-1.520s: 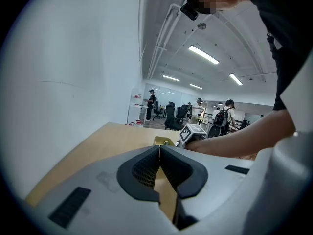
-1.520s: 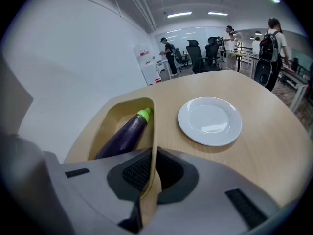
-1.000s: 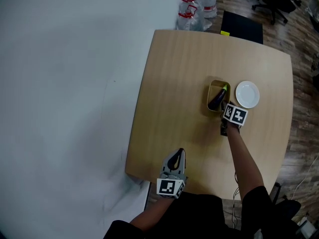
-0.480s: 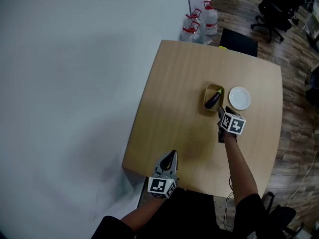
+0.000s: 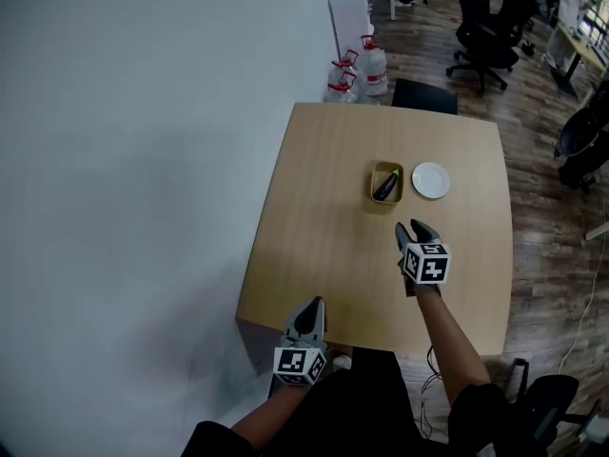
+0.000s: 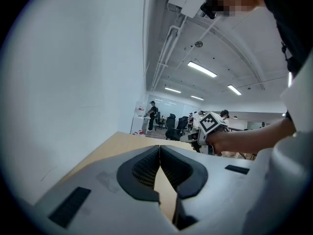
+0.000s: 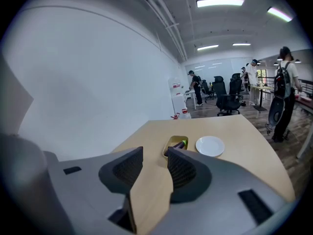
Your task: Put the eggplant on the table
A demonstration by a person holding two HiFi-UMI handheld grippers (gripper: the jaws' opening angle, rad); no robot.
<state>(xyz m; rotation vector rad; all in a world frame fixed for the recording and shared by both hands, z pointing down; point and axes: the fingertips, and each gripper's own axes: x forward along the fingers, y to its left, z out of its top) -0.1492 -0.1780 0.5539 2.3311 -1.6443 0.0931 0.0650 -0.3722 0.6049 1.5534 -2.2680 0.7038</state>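
A dark purple eggplant with a green stem lies in a small yellow tray on the far part of the wooden table. From the right gripper view the eggplant peeks out of the tray beyond the jaws. My right gripper hovers above the table on the near side of the tray, open and empty. My left gripper is at the table's near edge, its jaws shut with nothing between them.
A white plate sits just right of the tray. Water jugs stand on the floor past the far table edge, next to a white wall. Office chairs and people stand further off.
The right gripper has drawn back from the tray toward me and risen, empty. The left gripper shifted slightly. The camera rose, so the table looks smaller.
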